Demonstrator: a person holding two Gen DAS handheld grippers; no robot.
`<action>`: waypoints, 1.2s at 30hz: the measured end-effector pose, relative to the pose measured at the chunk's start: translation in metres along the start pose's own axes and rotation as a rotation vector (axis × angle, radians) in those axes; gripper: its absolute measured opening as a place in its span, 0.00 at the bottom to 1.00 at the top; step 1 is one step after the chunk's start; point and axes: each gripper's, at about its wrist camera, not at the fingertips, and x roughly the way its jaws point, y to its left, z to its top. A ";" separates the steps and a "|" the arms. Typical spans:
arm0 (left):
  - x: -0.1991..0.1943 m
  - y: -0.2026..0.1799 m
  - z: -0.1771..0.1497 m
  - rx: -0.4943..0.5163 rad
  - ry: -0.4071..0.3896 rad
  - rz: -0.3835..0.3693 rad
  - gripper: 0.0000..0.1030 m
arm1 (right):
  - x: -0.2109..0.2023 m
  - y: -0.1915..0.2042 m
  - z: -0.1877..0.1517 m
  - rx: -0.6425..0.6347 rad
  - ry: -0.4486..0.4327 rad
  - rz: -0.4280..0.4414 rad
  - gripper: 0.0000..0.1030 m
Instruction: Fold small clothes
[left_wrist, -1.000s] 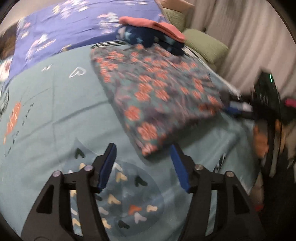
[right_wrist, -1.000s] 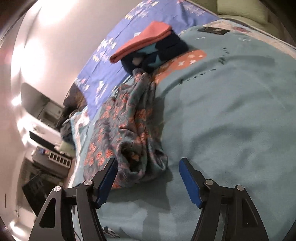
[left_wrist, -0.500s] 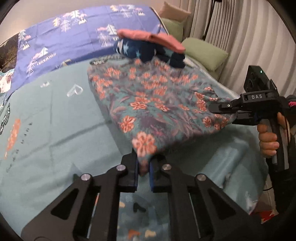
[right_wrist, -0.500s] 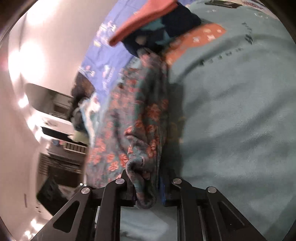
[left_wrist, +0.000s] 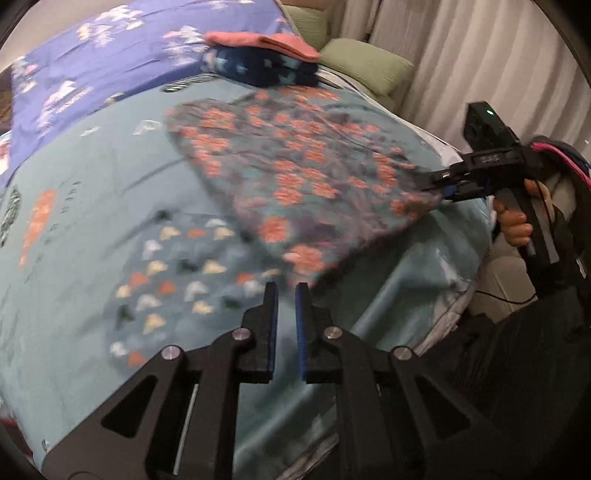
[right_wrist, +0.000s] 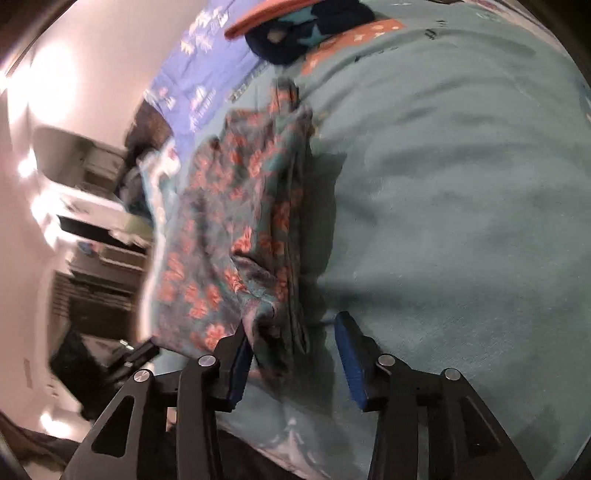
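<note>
A teal garment with orange flowers (left_wrist: 295, 173) lies spread on the teal bedspread (left_wrist: 92, 203). Its near corner rests just past the tips of my left gripper (left_wrist: 286, 286), which is shut with only a thin slit and no cloth in it. My right gripper (left_wrist: 439, 190) is at the garment's right corner, held by a hand (left_wrist: 513, 225). In the right wrist view that gripper (right_wrist: 291, 323) has its jaws opening. The bunched edge of the garment (right_wrist: 229, 206) still sits between them, against the left pad (right_wrist: 240, 354) and clear of the right one.
A folded stack, pink on navy with stars (left_wrist: 262, 55), sits at the far end of the bedspread, also in the right wrist view (right_wrist: 295, 37). A purple sheet (left_wrist: 92, 55) lies behind it. Green pillows (left_wrist: 365, 62) and curtains (left_wrist: 480, 55) are at the right. The bed edge drops off near the right hand.
Both grippers closed on the garment's corners half a second ago. Now the left has drawn back without its corner, still closed, and the right has spread its jaws off the bunched edge.
</note>
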 end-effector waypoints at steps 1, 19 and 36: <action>-0.004 0.003 0.003 0.002 -0.018 0.017 0.10 | -0.006 0.006 0.006 -0.028 -0.041 -0.005 0.48; 0.085 -0.006 0.039 -0.019 -0.061 -0.015 0.19 | 0.009 0.035 0.045 -0.284 -0.330 -0.353 0.04; 0.106 0.047 0.135 -0.063 -0.138 0.157 0.52 | 0.089 0.046 0.163 -0.299 -0.069 -0.179 0.57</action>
